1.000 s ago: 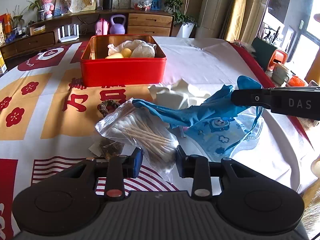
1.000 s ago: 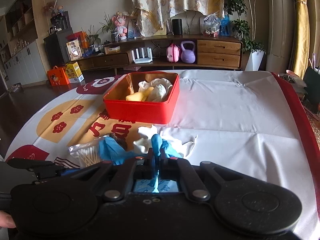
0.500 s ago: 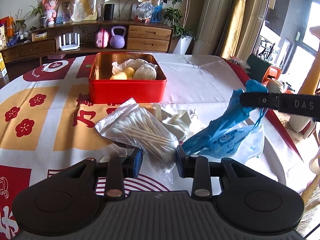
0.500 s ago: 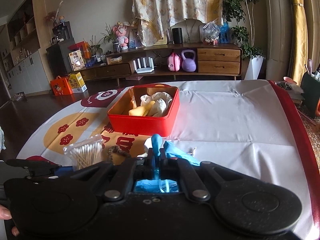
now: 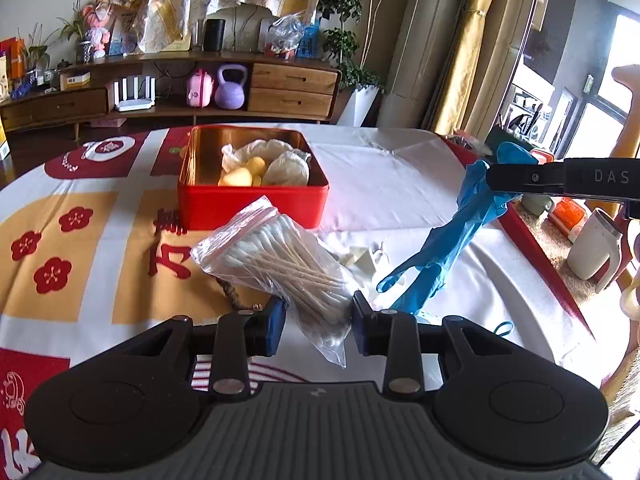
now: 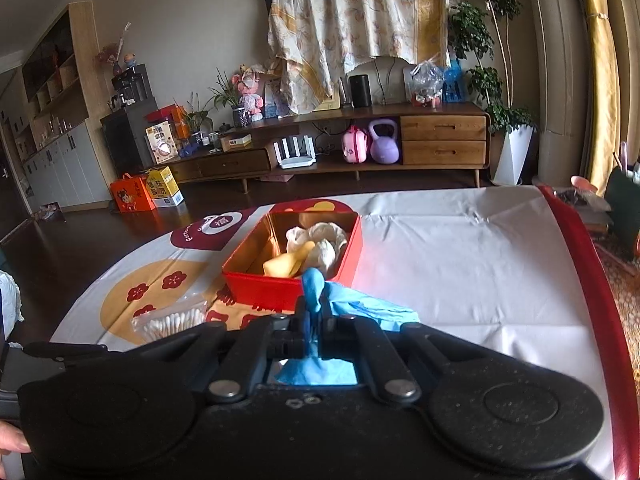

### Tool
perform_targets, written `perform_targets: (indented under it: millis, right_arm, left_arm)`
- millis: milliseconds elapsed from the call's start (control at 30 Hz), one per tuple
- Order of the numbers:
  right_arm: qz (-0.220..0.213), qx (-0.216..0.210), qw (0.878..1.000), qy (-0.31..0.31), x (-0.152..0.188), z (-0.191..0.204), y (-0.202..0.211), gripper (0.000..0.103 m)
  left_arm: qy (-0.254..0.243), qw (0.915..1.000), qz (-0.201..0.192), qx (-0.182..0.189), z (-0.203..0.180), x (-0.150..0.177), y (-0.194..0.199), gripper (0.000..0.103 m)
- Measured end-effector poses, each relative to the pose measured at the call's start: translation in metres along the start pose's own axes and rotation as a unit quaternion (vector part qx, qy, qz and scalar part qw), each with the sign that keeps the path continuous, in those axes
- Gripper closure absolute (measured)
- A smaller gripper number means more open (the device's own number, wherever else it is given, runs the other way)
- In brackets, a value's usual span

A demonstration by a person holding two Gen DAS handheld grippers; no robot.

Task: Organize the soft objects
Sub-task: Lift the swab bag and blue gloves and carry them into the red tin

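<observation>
My left gripper (image 5: 318, 320) was clamped on a clear bag of cotton swabs (image 5: 280, 264), held at the lower centre of its view, clear of the tabletop (image 5: 400, 184). My right gripper (image 6: 314, 312) was pinched shut on a blue glove (image 5: 452, 240), which dangled at the right of the left view. The red tin (image 5: 252, 204) sat at centre frame, open-topped, its near wall just beyond the bag. White cloth to the tin's right lay bare up to the red border (image 6: 580, 280).
</observation>
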State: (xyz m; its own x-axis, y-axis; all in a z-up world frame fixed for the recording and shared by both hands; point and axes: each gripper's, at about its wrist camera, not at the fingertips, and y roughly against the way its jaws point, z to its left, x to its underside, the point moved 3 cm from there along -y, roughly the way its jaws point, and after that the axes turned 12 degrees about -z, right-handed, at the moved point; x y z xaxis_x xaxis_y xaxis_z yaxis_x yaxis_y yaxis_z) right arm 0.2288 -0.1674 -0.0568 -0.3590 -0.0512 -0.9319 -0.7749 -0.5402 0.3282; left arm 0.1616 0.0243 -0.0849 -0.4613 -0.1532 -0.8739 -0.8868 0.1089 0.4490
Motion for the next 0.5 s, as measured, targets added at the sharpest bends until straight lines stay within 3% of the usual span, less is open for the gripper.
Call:
perform_targets:
  millis: [500]
  right_arm:
    - [-0.039,-0.013,0.999,0.001,-0.053,0.000,-0.021,0.100]
  left_arm:
    - [-0.027,0.9993,-0.024,0.011,0.012,-0.052,-0.016,0.069]
